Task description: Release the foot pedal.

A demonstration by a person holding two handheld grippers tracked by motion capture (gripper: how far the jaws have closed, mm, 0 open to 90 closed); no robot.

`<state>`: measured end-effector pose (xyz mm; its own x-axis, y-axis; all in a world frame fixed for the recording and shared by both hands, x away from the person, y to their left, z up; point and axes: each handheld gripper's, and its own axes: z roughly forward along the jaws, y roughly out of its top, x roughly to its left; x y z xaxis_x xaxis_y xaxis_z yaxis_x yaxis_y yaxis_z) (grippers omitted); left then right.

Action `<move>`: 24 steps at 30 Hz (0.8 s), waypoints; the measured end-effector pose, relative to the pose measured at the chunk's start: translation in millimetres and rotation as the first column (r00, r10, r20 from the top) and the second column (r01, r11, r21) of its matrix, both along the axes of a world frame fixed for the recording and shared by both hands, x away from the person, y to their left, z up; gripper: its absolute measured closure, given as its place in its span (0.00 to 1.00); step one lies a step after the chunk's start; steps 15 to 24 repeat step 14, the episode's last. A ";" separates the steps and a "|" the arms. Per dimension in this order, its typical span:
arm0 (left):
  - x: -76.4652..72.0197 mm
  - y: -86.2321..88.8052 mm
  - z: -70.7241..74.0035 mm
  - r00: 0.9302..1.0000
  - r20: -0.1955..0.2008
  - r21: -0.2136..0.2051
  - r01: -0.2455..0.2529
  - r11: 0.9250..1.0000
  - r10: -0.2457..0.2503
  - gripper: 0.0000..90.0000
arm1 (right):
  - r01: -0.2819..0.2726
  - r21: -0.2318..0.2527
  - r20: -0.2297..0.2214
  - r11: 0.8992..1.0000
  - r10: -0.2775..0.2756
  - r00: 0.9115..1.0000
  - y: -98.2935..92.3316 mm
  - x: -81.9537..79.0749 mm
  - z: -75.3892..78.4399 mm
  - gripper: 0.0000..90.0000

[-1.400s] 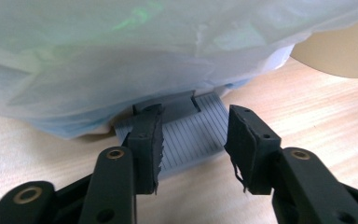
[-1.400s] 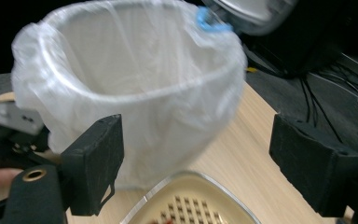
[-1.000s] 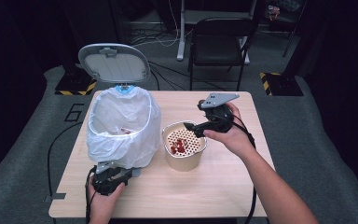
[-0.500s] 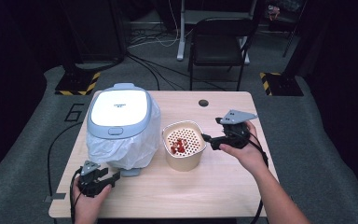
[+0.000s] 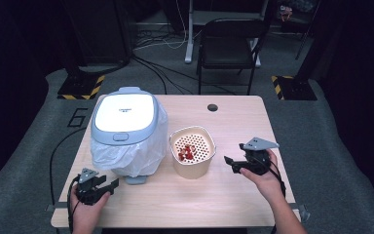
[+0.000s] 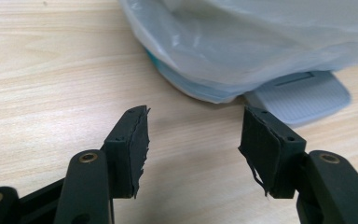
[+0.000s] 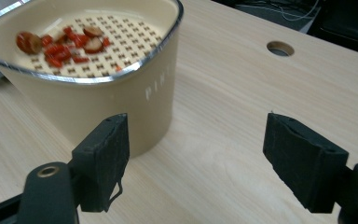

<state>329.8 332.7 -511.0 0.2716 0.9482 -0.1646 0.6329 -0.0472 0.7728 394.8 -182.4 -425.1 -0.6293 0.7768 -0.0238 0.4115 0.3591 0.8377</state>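
The desk (image 5: 233,195) is a light wood top with a round cable hole (image 5: 212,107) near its far edge. A grey floor mat at the left bears a large figure "6" (image 5: 79,117).

The bin (image 5: 126,129) stands on the left half of the desk. Its lid (image 5: 124,113) is down, and a white liner bag (image 5: 141,151) hangs over the sides. A short line of print runs across the lid, too small to read. A grey pedal (image 6: 298,95) projects from the base toward the near edge.

The pot (image 5: 192,151), cream with a metal rim, stands just right of the bin. Its perforated insert holds red pieces (image 5: 187,152). Raised letters on the pot wall (image 7: 156,88) appear to read "PIN"; the rest cannot be made out.

The left hand-held gripper (image 5: 111,184) sits near the front left corner, pointing at the bin base. Its jaws stand apart with nothing between them, and the pads (image 6: 137,144) are clear of the pedal and the bag.

The right hand-held gripper (image 5: 229,163) sits right of the pot, pointing at it. Its jaws have just been closing but remain wide apart and hold nothing. One pad (image 7: 105,158) lies in front of the pot wall; contact cannot be determined.
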 end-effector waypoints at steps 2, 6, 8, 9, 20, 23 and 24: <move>2.1 0.4 -2.2 1.000 0.013 0.024 -0.013 1.000 0.013 0.46 | 0.017 0.012 -0.001 1.000 -0.017 1.000 -4.8 -2.9 -8.4 0.25; 5.5 1.3 -6.1 1.000 0.007 0.069 -0.021 0.997 0.021 0.46 | 0.057 0.016 -0.005 0.998 -0.057 0.998 -9.9 -7.5 -32.3 0.25; 6.2 1.9 -7.0 1.000 0.003 0.066 -0.027 0.997 0.027 0.45 | 0.064 0.009 -0.002 0.998 -0.064 0.998 -10.1 -8.3 -37.7 0.25; 6.8 2.3 -7.9 0.999 0.002 0.056 -0.035 0.998 0.035 0.45 | 0.083 0.015 -0.007 0.996 -0.083 0.996 -10.7 -9.6 -50.6 0.24; 10.4 5.7 -10.6 0.999 0.015 0.068 -0.047 0.997 0.046 0.43 | 0.096 -0.044 -0.025 0.994 -0.098 0.995 -14.2 -7.9 -70.8 0.23; 10.4 5.7 -10.6 0.999 0.015 0.068 -0.047 0.997 0.046 0.43 | 0.096 -0.044 -0.025 0.994 -0.098 0.995 -14.2 -7.9 -70.8 0.23; 10.4 5.7 -10.6 0.999 0.015 0.068 -0.047 0.997 0.046 0.43 | 0.096 -0.044 -0.025 0.994 -0.098 0.995 -14.2 -7.9 -70.8 0.23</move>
